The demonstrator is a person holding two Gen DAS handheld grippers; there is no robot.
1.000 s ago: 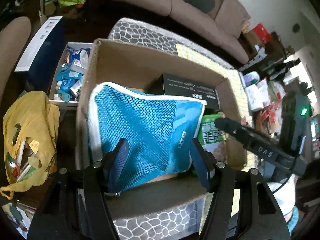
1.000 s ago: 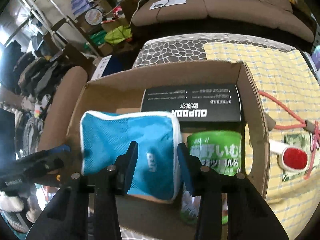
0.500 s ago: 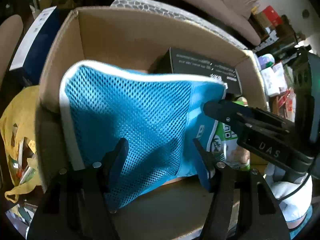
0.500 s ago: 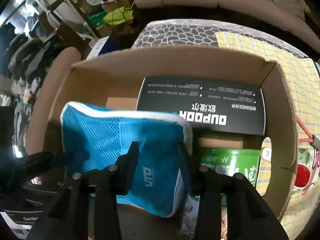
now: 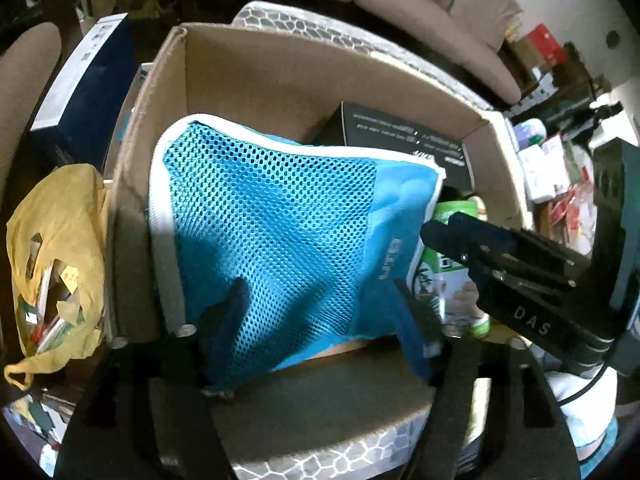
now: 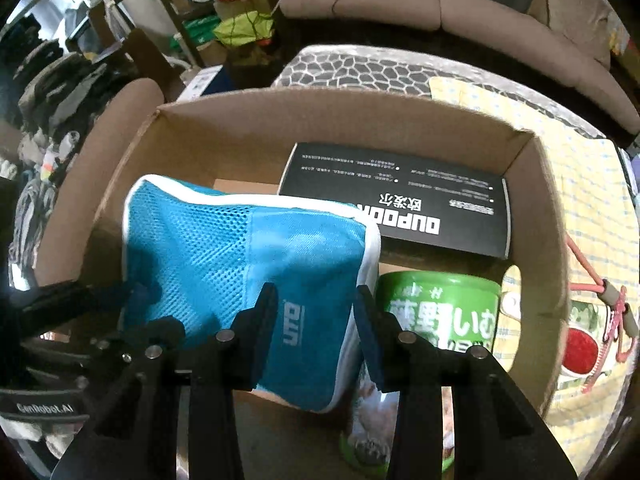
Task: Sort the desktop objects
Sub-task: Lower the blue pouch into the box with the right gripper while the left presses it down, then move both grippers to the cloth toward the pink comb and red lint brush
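A blue mesh pouch [image 5: 280, 236] with white piping stands tilted inside a cardboard box [image 5: 280, 68]. My left gripper [image 5: 316, 312] is shut on the pouch's lower edge. My right gripper [image 6: 314, 316] is shut on the pouch's [image 6: 248, 264] right end, and it shows in the left wrist view [image 5: 500, 264]. The left gripper shows at the left of the right wrist view [image 6: 80, 300]. A black DUPOOK box [image 6: 404, 208] lies at the back of the cardboard box [image 6: 320, 120]. A green canister [image 6: 436, 312] lies to the right of the pouch.
A yellow plastic bag [image 5: 56, 256] and a dark blue box [image 5: 80, 92] sit left of the cardboard box. A yellow checked cloth [image 6: 592, 216] with a red-and-white item [image 6: 580, 348] and pink cord lies to the right. Brown sofas [image 6: 440, 4] stand behind.
Both grippers and the pouch have pulled back a little from the box compared with half a second ago. The pouch stays held at both ends.
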